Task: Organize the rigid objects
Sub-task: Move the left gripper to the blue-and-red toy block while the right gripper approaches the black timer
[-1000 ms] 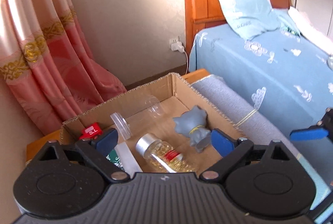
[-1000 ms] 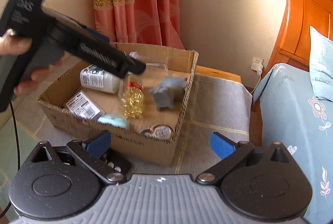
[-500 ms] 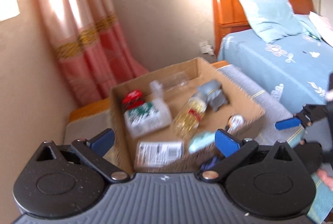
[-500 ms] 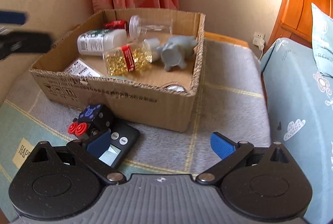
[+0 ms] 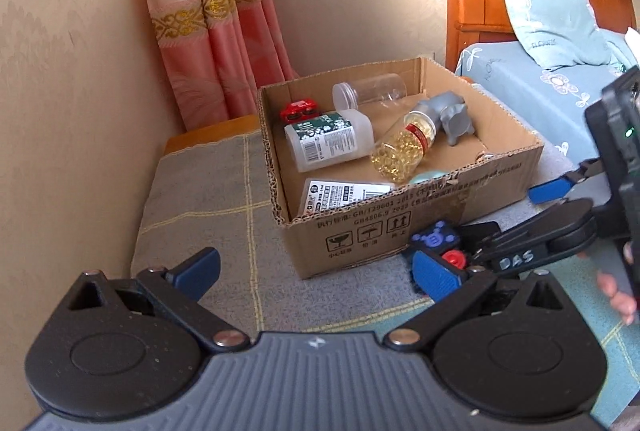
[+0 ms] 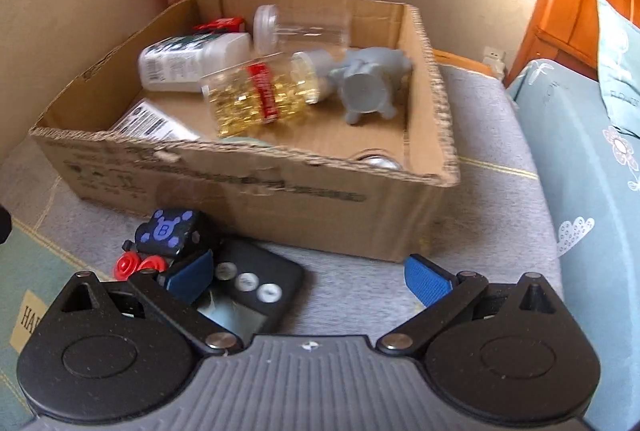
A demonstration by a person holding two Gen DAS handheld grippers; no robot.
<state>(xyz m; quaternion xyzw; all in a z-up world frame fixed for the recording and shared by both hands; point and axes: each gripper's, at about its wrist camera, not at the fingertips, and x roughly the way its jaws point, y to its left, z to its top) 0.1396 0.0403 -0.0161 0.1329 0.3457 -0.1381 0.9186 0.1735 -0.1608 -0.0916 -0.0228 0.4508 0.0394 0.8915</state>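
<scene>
Both grippers stand wide open and hold nothing. Left gripper (image 5: 316,273): its jaws have just been opening, nothing lies between them, and it hangs above the blanket (image 5: 208,199) in front of the cardboard box (image 5: 400,227). Right gripper (image 6: 308,275): its left finger (image 6: 188,275) sits just over the black device with three round buttons (image 6: 260,291), beside the blue and black toy car with red wheels (image 6: 164,235); contact cannot be confirmed. Both items lie on the blanket against the box front. Box contents, left to right: a red toy car (image 5: 300,109) at the back corner, a flat labelled packet (image 5: 344,193) at the front, a white labelled bottle (image 5: 328,141) on its side, a clear empty jar (image 5: 370,93) at the back, a bottle of yellow capsules (image 5: 404,151) on its side, and a grey animal figure (image 5: 452,115). A metal lid (image 6: 378,161) sits in the front right corner.
</scene>
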